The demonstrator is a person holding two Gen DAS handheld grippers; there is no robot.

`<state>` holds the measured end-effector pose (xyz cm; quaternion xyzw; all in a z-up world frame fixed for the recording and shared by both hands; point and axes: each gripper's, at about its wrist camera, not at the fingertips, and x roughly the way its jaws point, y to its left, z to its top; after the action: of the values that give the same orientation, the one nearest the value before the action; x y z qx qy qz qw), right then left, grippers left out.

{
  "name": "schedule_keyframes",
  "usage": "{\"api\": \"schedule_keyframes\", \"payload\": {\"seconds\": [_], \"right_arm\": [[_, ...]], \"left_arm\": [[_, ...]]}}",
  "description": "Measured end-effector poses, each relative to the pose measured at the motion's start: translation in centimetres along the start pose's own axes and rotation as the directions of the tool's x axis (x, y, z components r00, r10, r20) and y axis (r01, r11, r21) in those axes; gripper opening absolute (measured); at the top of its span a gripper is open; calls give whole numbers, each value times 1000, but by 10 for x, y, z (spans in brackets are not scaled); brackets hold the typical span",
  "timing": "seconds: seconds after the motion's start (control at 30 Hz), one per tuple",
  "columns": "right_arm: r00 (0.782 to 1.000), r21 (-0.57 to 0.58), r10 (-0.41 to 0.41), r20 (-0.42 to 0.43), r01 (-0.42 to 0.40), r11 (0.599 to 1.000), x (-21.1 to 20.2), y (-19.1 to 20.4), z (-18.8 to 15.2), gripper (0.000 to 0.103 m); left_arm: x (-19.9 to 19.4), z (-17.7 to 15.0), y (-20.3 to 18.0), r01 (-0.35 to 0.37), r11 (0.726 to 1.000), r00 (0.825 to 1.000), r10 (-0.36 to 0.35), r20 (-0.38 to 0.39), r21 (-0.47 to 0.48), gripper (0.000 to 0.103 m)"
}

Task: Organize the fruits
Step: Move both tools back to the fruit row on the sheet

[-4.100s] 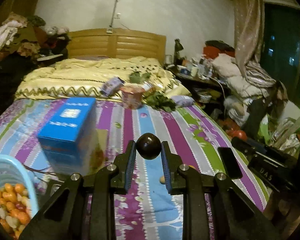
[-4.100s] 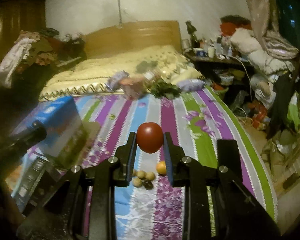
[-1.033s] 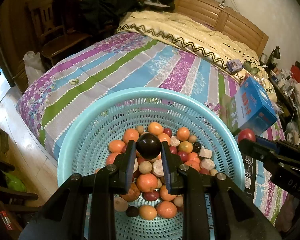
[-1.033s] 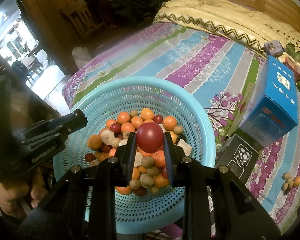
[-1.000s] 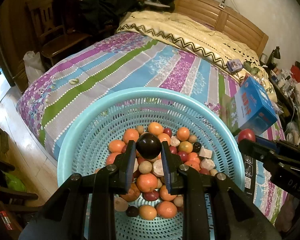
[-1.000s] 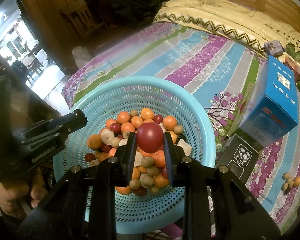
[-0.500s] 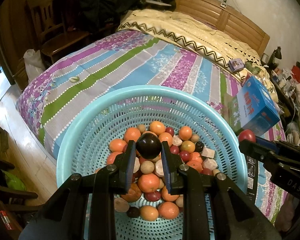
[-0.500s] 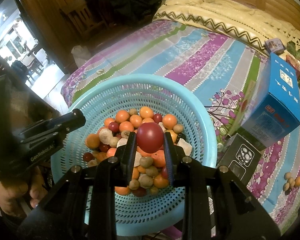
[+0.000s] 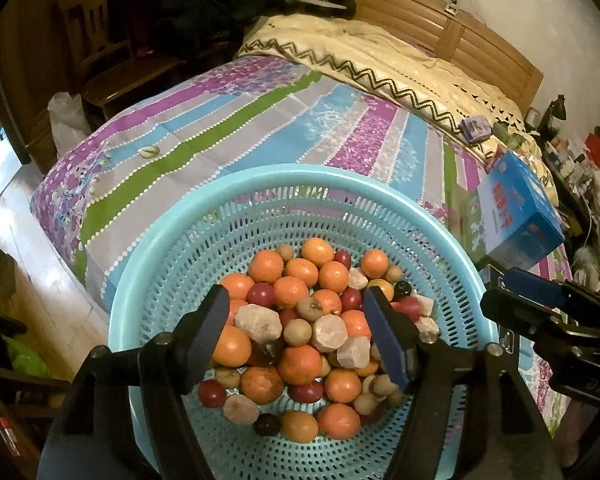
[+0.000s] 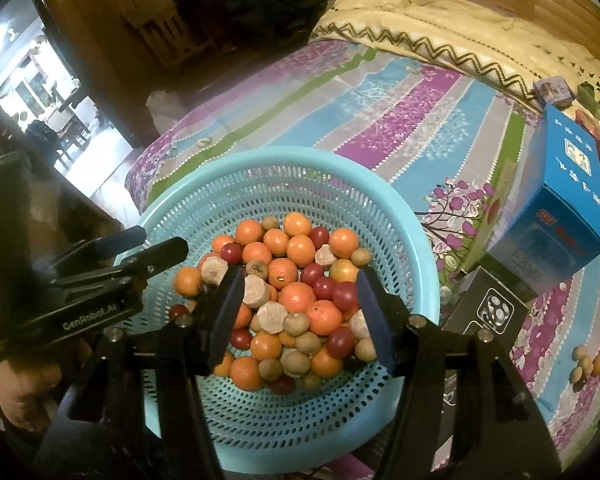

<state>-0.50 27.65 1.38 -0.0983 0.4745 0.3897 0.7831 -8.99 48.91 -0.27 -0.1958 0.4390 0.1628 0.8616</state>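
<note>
A light blue perforated basket point(image 9: 260, 184) point(image 10: 416, 248) sits on the striped bed and holds a heap of fruit point(image 9: 300, 320) point(image 10: 296, 300): oranges, dark red plums, brown longans and pale chunks. My left gripper point(image 9: 300, 332) is open and empty, just above the heap. My right gripper point(image 10: 300, 312) is also open and empty, just above the heap. Each gripper shows at the edge of the other's view, the right one point(image 9: 540, 300) and the left one point(image 10: 140, 256). A few loose fruits point(image 10: 588, 360) lie on the sheet at the right.
A blue carton point(image 9: 516, 208) point(image 10: 560, 208) and a black box point(image 10: 488, 312) stand on the bed right of the basket. A cream quilt point(image 9: 400, 60) covers the far end by the wooden headboard. The bed's left edge drops to the floor.
Both grippers have opened since half a second ago. The dark plum left the left jaws and the red fruit left the right jaws; both now lie among the heap.
</note>
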Motion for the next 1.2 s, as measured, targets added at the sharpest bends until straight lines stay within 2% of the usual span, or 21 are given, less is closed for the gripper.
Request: {"api": "schedule_keyframes", "payload": {"seconds": [0.33,0.47,0.53,0.6,0.73,0.83,1.0,1.07,1.2], "right_arm": [[1000,-4,4,1,-4,1000,-2,1,4,60],[997,-25,18,70,-16,1000,-16,2,1,59],[988,-46,-30,153,37,998,-32,0,-10,66],[976,-42,-70,208,80,996,-43,-5,-20,79],[945,-15,-161,284,172,985,-62,-26,-55,80],[927,45,-217,305,214,976,-72,-52,-84,80],[906,184,-301,298,255,949,-92,-104,-126,80],[894,235,-336,296,273,933,-102,-122,-142,80],[857,336,-435,274,338,879,-121,-158,-173,80]], "left_arm": [[-2,1,-1,5,1000,1000,-5,3,-3,71],[-1,0,0,19,1000,1000,-19,3,-16,79],[2,-1,0,20,1000,1000,-20,1,-19,79],[5,-3,-3,20,1000,1000,-20,7,-15,80],[5,-8,-25,28,999,999,-29,39,26,80],[-3,-14,-58,47,994,994,-55,90,95,80],[-20,-28,-129,150,961,974,-183,130,231,80],[-26,-36,-162,202,937,962,-244,121,285,80],[-35,-58,-235,279,867,935,-343,87,413,80]]}}
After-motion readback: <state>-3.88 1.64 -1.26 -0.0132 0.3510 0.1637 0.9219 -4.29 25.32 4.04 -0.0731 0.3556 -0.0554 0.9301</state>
